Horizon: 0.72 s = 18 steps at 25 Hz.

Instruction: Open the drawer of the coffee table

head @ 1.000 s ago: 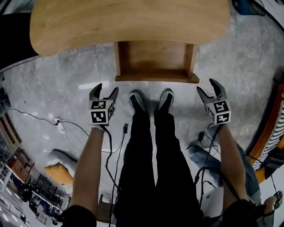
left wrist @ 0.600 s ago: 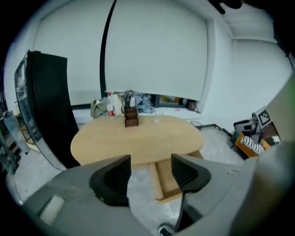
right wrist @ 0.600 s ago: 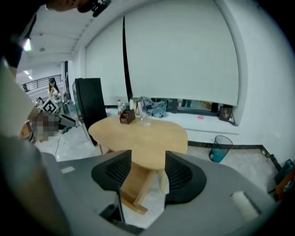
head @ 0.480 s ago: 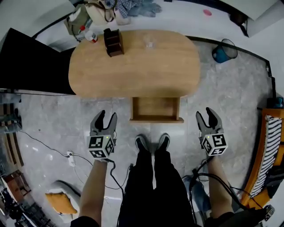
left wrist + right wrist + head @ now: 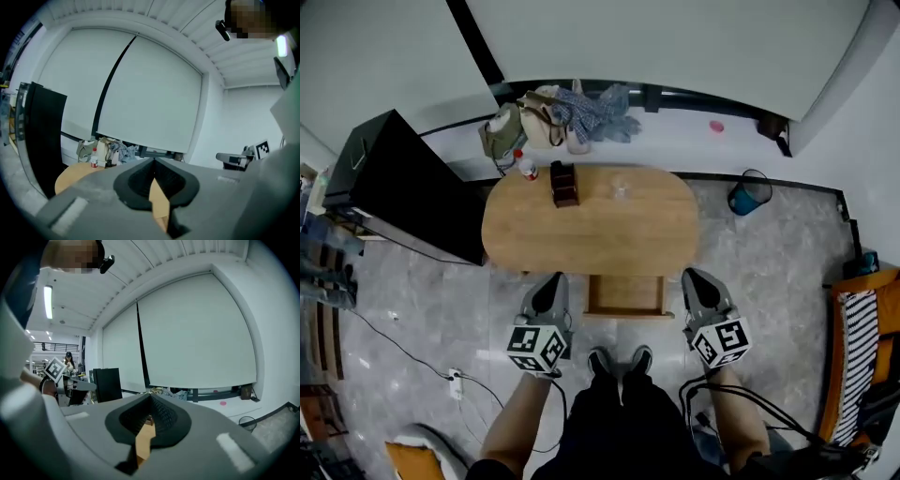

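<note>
While both grippers are held high above the floor, the head view suggests that the opening step is already done. At 9 o'clock of the counter (image 5: 600,234) stands a black cabinet (image 5: 408,192). Next comes the left gripper (image 5: 550,284), pointing toward 12 o'clock, its jaws pressed together with nothing between them. The left gripper view shows the tips meeting, with only a sliver of wood visible through the gap beneath. A small dark box (image 5: 565,184) rests on the counter near 11 o'clock. The drawer (image 5: 625,294) projects from the counter's 6 o'clock edge, pulled out and bare inside. It lies between the two grippers and just ahead of the person's shoes (image 5: 619,360). The right gripper (image 5: 697,281), at 3 o'clock of the drawer, likewise has its jaws closed and empty. A blue bin (image 5: 748,195) stands at 3 o'clock of the counter. By this reading the drawer is open. Any further pull would call for lowering a gripper, spreading its jaws and hooking the drawer front.
</note>
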Each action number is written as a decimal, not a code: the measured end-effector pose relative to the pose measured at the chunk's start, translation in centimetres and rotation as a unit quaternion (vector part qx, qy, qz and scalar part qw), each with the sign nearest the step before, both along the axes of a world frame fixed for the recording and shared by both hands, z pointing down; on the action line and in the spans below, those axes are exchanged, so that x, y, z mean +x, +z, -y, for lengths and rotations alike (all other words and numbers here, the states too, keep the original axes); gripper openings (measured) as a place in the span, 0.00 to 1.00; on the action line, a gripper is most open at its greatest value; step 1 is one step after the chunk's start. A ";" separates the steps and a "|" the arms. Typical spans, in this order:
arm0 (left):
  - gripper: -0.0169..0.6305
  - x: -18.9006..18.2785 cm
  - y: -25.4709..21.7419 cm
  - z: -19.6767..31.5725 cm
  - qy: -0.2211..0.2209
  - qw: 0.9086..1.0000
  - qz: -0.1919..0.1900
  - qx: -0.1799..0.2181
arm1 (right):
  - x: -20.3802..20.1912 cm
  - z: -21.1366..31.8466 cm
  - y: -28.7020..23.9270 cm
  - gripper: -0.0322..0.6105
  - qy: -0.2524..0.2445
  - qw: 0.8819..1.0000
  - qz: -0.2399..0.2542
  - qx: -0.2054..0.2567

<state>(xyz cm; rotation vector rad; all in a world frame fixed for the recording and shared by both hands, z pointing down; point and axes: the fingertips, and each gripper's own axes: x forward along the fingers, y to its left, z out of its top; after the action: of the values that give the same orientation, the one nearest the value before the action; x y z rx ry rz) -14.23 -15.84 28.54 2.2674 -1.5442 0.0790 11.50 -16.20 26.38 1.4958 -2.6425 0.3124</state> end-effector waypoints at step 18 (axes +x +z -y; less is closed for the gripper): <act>0.03 6.1 -20.5 -2.0 0.088 0.969 0.068 0.220 | -2.1 -2.3 -19.1 0.05 0.018 0.986 0.027 0.163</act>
<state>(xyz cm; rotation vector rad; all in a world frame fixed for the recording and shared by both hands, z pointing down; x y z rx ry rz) -8.17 -13.87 8.06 2.7979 -1.5433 -0.0693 9.42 -13.95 7.26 1.6449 -2.8177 -0.0849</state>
